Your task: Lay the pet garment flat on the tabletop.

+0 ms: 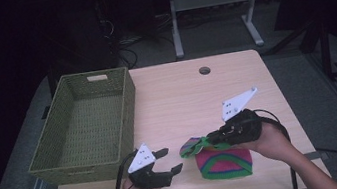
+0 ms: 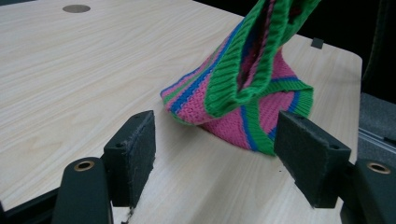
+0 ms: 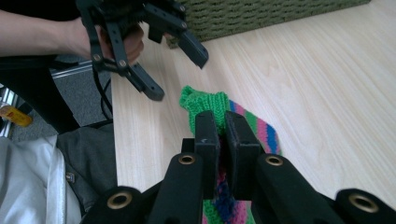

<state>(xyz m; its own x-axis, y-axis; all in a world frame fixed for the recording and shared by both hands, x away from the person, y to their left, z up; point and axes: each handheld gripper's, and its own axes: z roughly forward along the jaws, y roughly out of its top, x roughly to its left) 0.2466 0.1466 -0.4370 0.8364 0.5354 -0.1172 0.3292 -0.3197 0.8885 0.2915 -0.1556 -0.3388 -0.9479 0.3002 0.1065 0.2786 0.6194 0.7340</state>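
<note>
R gripper (image 3: 223,128) jaws clenched on knit hat (image 1: 225,163) rim, lifted edge off desk (image 1: 182,97); rest lies near front edge. L gripper (image 1: 166,160) jaws released, nothing btwn, just left of hat. Basket (image 1: 85,127) far left; desk center bare.

Knitted hat (image 2: 243,93): top cut off by the upper edge of the left gripper view; in the right gripper view, lower part runs off the bottom edge and the pinched fold is hidden between the right gripper (image 3: 223,135) pads.

Person's forearms: cut off by the bottom edge of the high view.

Room behind the surface (image 1: 181,92): too dark to make out.
</note>
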